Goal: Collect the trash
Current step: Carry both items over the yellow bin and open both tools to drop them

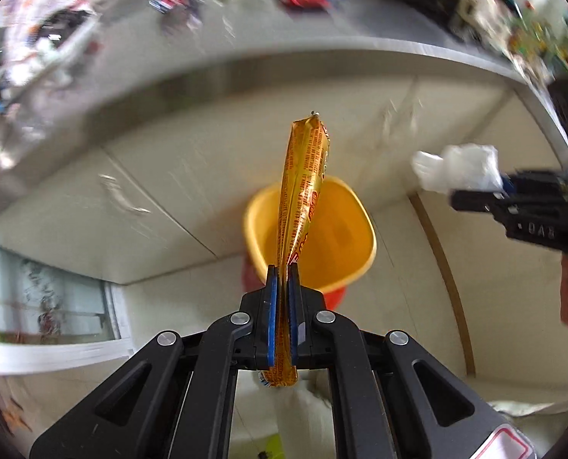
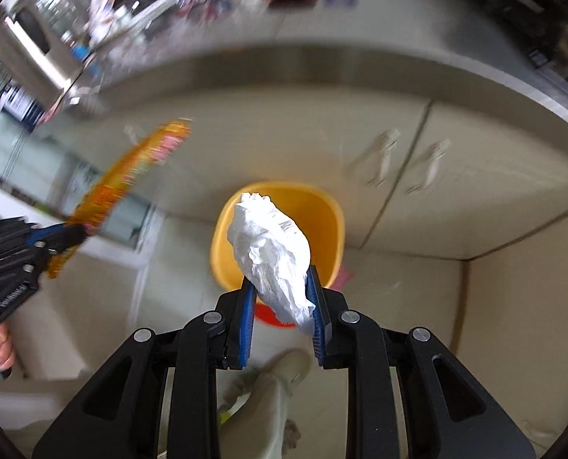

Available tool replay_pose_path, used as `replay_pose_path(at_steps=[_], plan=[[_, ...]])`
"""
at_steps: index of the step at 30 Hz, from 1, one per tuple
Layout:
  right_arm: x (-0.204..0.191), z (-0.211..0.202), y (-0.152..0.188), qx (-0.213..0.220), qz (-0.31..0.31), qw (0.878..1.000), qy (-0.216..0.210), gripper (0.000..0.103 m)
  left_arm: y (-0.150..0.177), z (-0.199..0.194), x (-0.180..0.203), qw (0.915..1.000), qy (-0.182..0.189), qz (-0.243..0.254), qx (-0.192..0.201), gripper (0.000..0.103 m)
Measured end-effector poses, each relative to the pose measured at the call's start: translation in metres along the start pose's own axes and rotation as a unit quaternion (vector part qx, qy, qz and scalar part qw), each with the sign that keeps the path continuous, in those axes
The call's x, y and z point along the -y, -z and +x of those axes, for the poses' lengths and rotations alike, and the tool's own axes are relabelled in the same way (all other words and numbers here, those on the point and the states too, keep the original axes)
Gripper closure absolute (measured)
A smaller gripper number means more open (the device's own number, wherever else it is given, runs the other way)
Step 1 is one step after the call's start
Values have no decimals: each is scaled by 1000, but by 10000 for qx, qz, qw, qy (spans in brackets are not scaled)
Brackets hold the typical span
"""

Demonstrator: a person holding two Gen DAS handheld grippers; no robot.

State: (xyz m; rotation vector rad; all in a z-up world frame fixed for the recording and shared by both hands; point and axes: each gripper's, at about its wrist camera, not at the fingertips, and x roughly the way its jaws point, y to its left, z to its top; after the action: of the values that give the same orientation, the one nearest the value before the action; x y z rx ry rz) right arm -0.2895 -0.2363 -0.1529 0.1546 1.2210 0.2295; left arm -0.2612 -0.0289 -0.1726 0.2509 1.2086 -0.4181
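Note:
My left gripper (image 1: 283, 267) is shut on a long orange snack wrapper (image 1: 303, 191) that sticks up from between its blue pads. Straight below it on the floor stands a yellow trash bin (image 1: 345, 229) with a red base. My right gripper (image 2: 280, 271) is shut on a crumpled white tissue wad (image 2: 272, 252), held over the same yellow bin (image 2: 322, 214). In the left wrist view the right gripper (image 1: 475, 195) comes in from the right with the white wad (image 1: 460, 168). In the right wrist view the left gripper (image 2: 73, 231) shows at the left with the wrapper (image 2: 131, 168), blurred.
A grey countertop (image 1: 322, 46) runs across the top, strewn with several packets and clutter. Beige cabinet doors (image 2: 418, 160) with handles stand behind the bin. A person's trouser leg and shoe (image 2: 268, 390) are below the right gripper. A hand (image 2: 0, 348) holds the left gripper.

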Motion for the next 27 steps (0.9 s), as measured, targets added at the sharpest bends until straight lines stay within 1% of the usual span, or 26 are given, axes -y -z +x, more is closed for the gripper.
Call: replay_pose_path(at_steps=[2,3,4,6,7,9,10,12,15,17,18,19,20,21,22,23,24,27], plan=[[4,20,3,-221,-29,9997,-114,76,1,22,2,9993,259,182,-209,97],[7,33,4,-359,-30,9992,-167,76,1,38,2,9981,393,276,-381,97],[10,45,5,-463,-22,9988,-164,76,0,47,2,9972,418,320,-532,97],[17,70,6,-690,14,9974,-189,76,-2,78,-1,9943,519,398,-840,97],[20,81,6,-782,16,9968,-133,76,-4,96,-3,9924,538,431,-1017,97],[26,106,3,-952,76,9953,-160,76,-5,116,-7,9902,486,493,-1213,97],[28,118,-1,-1021,89,9946,-150,76,-8,133,-9,9881,470,533,-1365,97],[32,141,-6,-1173,93,9930,-126,76,-13,154,-12,9854,432,573,-1542,95],[35,172,-12,-1361,128,9906,-95,76,-18,176,-13,9824,426,566,-1730,95],[36,186,-16,-1447,196,9892,-104,76,-19,185,-13,9808,407,559,-1826,91],[36,194,-18,-1489,234,9885,-103,74,-20,189,-14,9803,392,546,-1858,86],[36,197,-18,-1500,249,9883,-99,71,-21,193,-15,9800,377,498,-1890,79],[37,201,-20,-1505,252,9883,-61,68,-22,196,-18,9798,381,451,-1911,75],[38,204,-22,-1507,256,9882,-35,52,-22,198,-19,9798,375,414,-1920,61],[40,207,-23,-1514,275,9881,-29,29,-23,199,-20,9802,341,387,-1910,46],[41,208,-23,-1506,304,9881,-25,21,-23,199,-20,9812,329,377,-1863,43],[42,207,-24,-1428,322,9892,-6,19,-23,198,-20,9816,348,376,-1837,42],[47,207,-26,-1362,389,9899,30,19,-22,198,-17,9817,381,412,-1821,42]])
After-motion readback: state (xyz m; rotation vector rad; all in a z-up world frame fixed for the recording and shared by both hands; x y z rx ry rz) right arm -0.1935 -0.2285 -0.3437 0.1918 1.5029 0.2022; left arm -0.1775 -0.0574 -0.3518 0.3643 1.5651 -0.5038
